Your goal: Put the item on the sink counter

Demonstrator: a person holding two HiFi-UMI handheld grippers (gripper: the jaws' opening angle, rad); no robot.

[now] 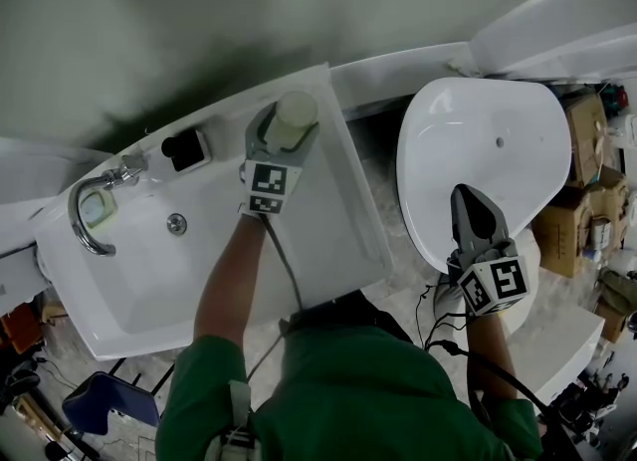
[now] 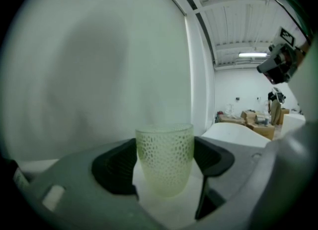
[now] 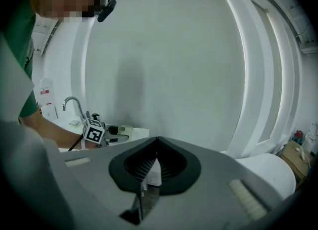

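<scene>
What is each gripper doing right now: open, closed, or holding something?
Left gripper: closed on the textured green cup, which stands on the sink counter.
Right gripper: closed, nothing between its jaws.

**Dim, soft light; fisheye edges**

A broad shadow darkens the wall (image 1: 199, 31) above the sink counter (image 1: 338, 200). A ceiling strip light (image 2: 253, 54) glows in the left gripper view. Both gripper views bend strongly, with black corners.

My left arm (image 1: 227, 280) stretches forward, the left gripper (image 1: 291, 122) closed against both sides of a cup (image 2: 165, 157). My right gripper (image 1: 466, 198) points forward, jaws together, nothing between them.
</scene>
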